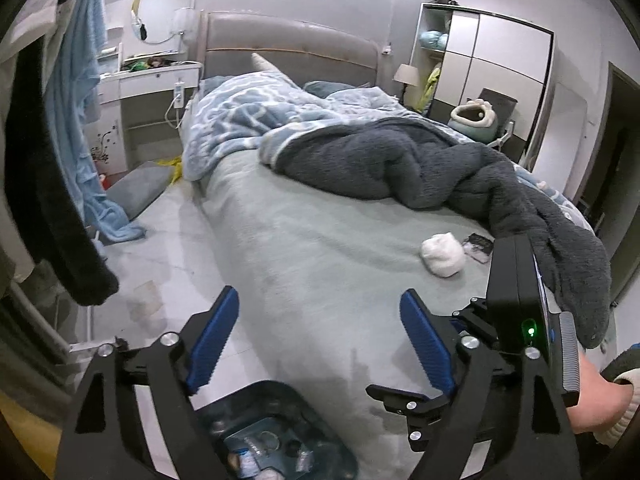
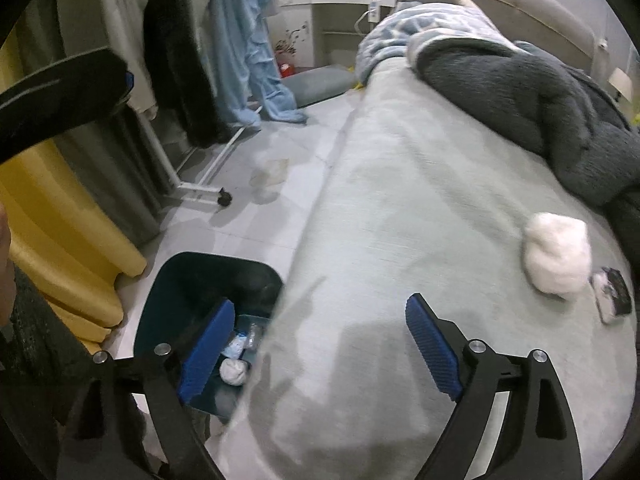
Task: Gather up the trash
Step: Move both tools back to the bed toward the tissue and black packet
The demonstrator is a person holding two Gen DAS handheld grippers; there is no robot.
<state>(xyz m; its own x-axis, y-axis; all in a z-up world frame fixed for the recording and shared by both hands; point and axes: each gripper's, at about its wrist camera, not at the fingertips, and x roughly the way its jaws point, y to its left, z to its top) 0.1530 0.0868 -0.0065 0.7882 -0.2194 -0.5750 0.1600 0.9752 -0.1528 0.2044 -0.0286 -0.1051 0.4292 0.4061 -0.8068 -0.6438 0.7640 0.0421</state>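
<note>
A crumpled white paper wad [image 1: 442, 255] [image 2: 558, 258] lies on the grey-green bed sheet, with a small black-and-white wrapper [image 1: 477, 245] [image 2: 611, 295] just beside it. A dark blue trash bin [image 1: 280, 432] [image 2: 208, 292] stands on the floor against the bed's near corner, holding several bits of trash, among them a white wad [image 2: 233, 371]. My left gripper [image 1: 320, 336] hangs open over the bed edge above the bin, nothing between its blue pads. My right gripper [image 2: 320, 340] is open too, its left pad over the bin, its right pad over the sheet. The right gripper's body [image 1: 520, 300] shows in the left wrist view.
A dark grey fleece blanket [image 1: 420, 168] and a blue patterned quilt [image 1: 248, 116] are heaped on the bed. Clothes hang from a wheeled rack [image 2: 200, 192] at the left. A grey cushion [image 1: 136, 188] and a crumpled clear bag [image 2: 270, 174] lie on the floor. A yellow curtain [image 2: 60, 220] hangs nearby.
</note>
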